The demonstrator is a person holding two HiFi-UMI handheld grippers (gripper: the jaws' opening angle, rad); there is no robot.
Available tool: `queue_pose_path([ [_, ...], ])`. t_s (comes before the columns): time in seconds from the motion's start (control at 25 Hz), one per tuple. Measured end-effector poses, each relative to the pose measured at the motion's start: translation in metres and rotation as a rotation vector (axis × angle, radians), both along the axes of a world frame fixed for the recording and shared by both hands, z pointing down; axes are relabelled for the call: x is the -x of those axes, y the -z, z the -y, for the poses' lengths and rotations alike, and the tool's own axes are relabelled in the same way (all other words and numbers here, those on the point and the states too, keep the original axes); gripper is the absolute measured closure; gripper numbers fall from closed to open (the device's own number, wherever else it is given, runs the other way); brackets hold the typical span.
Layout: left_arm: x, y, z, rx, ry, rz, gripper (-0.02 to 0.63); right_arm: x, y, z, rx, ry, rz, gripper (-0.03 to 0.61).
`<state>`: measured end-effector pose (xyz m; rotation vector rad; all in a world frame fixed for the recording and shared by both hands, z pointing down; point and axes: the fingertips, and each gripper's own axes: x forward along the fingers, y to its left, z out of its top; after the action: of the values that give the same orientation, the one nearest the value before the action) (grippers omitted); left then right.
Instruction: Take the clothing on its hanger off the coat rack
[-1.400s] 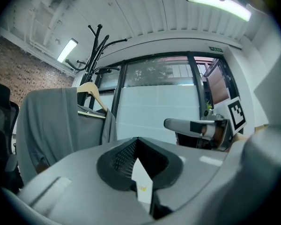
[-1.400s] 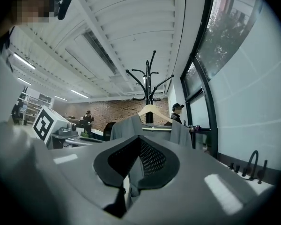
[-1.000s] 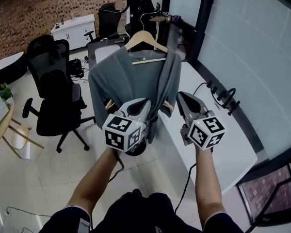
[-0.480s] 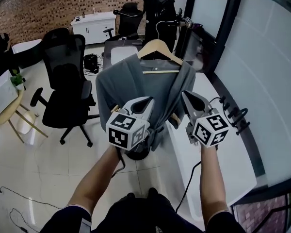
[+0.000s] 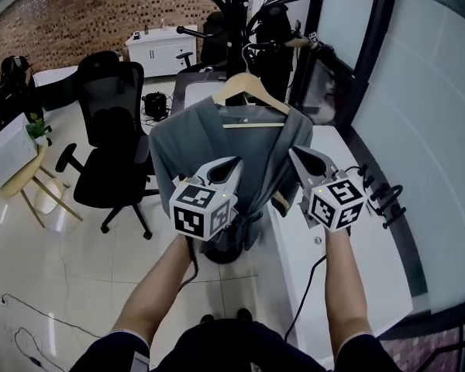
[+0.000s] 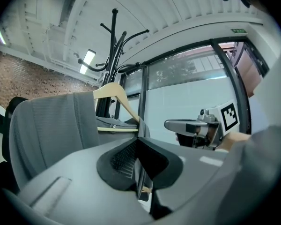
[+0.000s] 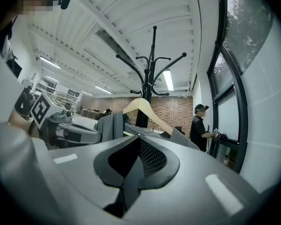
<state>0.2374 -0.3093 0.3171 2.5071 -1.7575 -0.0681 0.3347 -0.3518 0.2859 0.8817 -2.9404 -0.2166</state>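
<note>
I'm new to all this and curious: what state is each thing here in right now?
Garment: draped on the hanger, pinched by both tools.
Hanger: upright, carrying the garment.
Left tool: shut on the garment.
Right tool: shut on the garment.
Rack: standing behind the garment.

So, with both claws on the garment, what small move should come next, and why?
Probably lift a little and draw back toward you. The left claw and right claw are shut on the garment, which hangs from the hanger close before the rack. I cannot tell if the hanger is clear of the rack's arms, so a short lift and pull seems safest.
</note>
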Motion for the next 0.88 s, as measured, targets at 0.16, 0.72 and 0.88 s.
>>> queue_pose_path([
  [0.16, -0.001, 0.001, 0.006, -0.005, 0.005, 0.005, 0.601, -0.001, -0.001, 0.026, -0.028, 0.009, -0.062, 0.529],
  [0.72, 0.003, -0.022, 0.032, 0.052, 0.039, 0.043, 0.601, 0.027, 0.014, 0.134, -0.168, 0.163, -0.362, 0.261],
  [0.88, 0.000, -0.022, 0.043, 0.053, 0.040, 0.054, 0.601, 0.044, 0.000, 0.146, -0.131, 0.265, -0.424, 0.261],
])
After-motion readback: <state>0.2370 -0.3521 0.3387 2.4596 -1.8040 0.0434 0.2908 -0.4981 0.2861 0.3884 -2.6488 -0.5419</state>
